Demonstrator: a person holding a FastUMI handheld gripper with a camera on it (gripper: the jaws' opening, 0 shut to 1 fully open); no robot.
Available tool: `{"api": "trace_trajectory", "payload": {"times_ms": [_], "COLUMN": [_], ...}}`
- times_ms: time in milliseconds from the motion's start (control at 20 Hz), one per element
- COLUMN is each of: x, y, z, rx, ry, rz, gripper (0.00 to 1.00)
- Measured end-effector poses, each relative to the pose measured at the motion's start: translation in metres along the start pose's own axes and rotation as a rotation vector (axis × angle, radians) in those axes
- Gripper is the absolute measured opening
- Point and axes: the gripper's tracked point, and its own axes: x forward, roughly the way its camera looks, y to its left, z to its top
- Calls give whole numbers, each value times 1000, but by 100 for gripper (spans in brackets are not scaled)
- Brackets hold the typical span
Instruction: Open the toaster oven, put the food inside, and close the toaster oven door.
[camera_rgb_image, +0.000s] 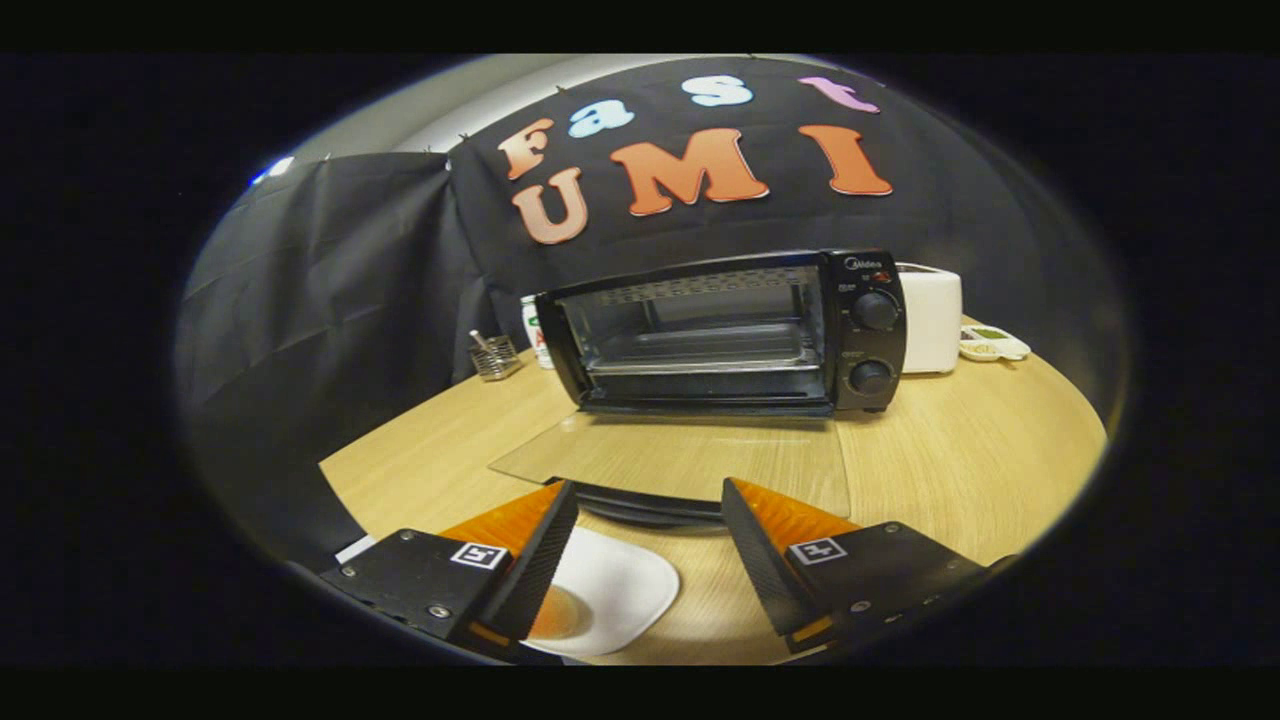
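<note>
A black toaster oven (720, 330) stands at the back of the round wooden table (960, 460). Its glass door (680, 460) lies folded down flat towards me, and the dark handle (650, 508) sits just ahead of my fingertips. Inside the oven is a bare wire rack (700, 352). My gripper (648, 490) is open, with nothing between its fingers. Below the fingers a white plate (615, 585) rests on the table. An orange-brown patch (556, 612) shows on it beside the left finger, partly hidden; I cannot tell whether it is food.
Two knobs (873, 344) are on the oven's right panel. A white appliance (932, 315) and a small white dish (990, 344) stand to its right. A metal mesh holder (495, 357) and a can (534, 335) stand to its left. The table's edge runs close on the left.
</note>
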Motion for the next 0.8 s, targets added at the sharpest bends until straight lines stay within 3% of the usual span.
{"api": "trace_trajectory", "payload": {"times_ms": [150,400,800], "x": [-21,-39,-36], "y": [25,51,59], "z": [-22,-63,-90], "rx": [-30,-70,-77], "ry": [37,146,240], "rz": [68,160,168], "gripper": [95,99,98]}}
